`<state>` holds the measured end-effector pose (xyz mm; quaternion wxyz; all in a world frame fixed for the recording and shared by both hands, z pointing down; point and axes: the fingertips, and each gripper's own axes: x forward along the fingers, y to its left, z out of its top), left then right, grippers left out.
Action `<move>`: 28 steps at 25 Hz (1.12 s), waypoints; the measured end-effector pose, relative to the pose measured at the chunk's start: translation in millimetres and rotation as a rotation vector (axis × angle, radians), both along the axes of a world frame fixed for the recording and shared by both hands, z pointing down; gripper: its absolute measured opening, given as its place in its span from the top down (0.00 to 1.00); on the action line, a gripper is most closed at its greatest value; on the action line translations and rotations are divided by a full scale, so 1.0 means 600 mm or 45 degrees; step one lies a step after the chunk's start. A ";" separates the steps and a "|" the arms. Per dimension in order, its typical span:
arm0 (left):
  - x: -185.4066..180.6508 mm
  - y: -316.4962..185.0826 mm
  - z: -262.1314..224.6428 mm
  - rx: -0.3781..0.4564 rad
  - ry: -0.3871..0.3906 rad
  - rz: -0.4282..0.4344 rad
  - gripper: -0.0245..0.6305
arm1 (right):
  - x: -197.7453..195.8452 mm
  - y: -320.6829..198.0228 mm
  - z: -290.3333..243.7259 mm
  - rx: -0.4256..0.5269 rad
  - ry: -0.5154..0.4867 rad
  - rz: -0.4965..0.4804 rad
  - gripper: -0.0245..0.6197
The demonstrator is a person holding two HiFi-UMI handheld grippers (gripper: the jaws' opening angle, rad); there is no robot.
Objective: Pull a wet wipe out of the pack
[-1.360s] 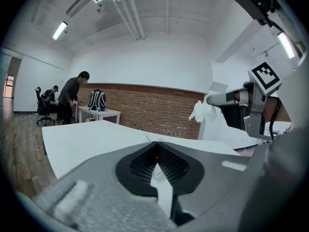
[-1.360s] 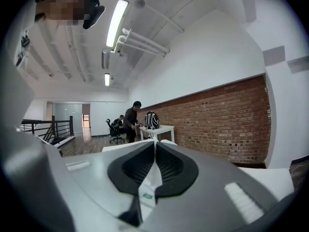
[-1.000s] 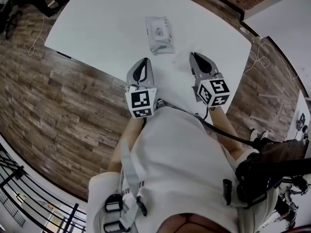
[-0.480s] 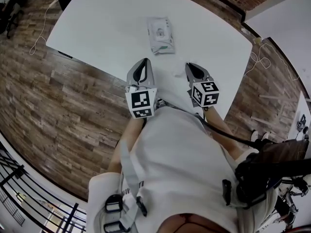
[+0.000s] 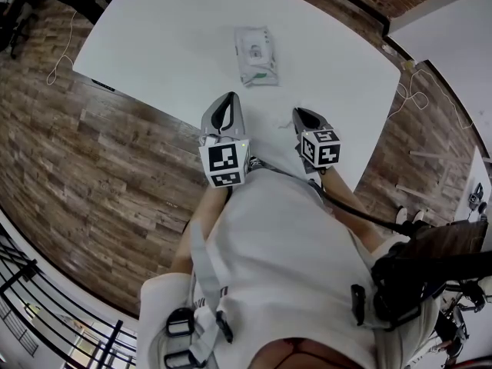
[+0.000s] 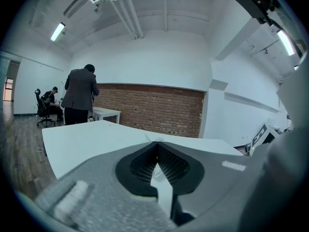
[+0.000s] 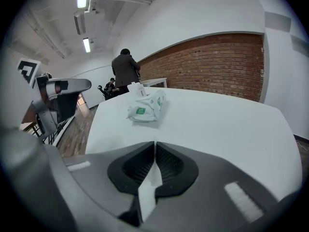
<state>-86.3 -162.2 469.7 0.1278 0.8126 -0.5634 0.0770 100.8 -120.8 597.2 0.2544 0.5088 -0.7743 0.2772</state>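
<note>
A white table point(image 5: 169, 44) stands on wood floor point(image 5: 92, 175), brick wall point(image 6: 159, 110) beyond.

the print on the white plastic wet wipe pack point(image 5: 254, 54) is too small to read. the white rectangular table's point(image 5: 169, 37) near edge lies hidden behind the person's white-clad torso point(image 5: 292, 260). in the left gripper view a pale scrap point(image 6: 151, 138) just above the grey left gripper point(image 6: 156, 145) is too small to identify.

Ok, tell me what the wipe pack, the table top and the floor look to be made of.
Wipe pack: soft plastic film, white with green print; its crinkled, pillowy sides suggest so.
Table top: smooth matte white board, probably laminate; no grain or glare shows.
Floor: wood or wood-look planks, brown, with staggered joints and grain; which cannot be told.
</note>
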 end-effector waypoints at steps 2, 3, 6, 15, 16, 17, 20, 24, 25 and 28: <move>0.001 -0.001 -0.001 0.002 0.000 0.002 0.96 | 0.003 0.003 0.009 -0.019 0.010 0.001 0.94; 0.002 -0.002 -0.001 0.003 0.000 0.003 0.96 | 0.004 0.004 0.012 -0.028 0.015 0.001 0.93; 0.004 -0.002 -0.001 0.002 0.001 0.007 0.96 | 0.005 0.006 0.020 -0.052 0.026 -0.004 0.93; 0.006 -0.004 0.001 -0.002 0.002 0.015 0.96 | -0.006 0.015 0.038 -0.144 0.012 -0.063 0.80; 0.006 -0.005 0.001 -0.001 0.002 0.015 0.96 | -0.006 0.015 0.037 -0.143 0.011 -0.065 0.79; 0.006 -0.005 0.001 -0.001 0.002 0.014 0.96 | -0.006 0.014 0.034 -0.139 0.010 -0.066 0.78; 0.007 -0.005 0.001 0.001 0.003 0.016 0.96 | -0.006 0.009 0.015 -0.112 0.001 -0.074 0.77; 0.009 -0.006 0.000 0.005 0.004 0.022 0.96 | -0.020 -0.005 -0.039 -0.041 -0.027 -0.140 0.74; 0.009 -0.006 0.000 0.006 0.004 0.023 0.96 | -0.027 -0.014 -0.062 0.001 -0.037 -0.157 0.74; 0.013 -0.007 -0.001 0.011 0.001 0.031 0.96 | -0.063 -0.050 -0.145 0.166 -0.087 -0.213 0.74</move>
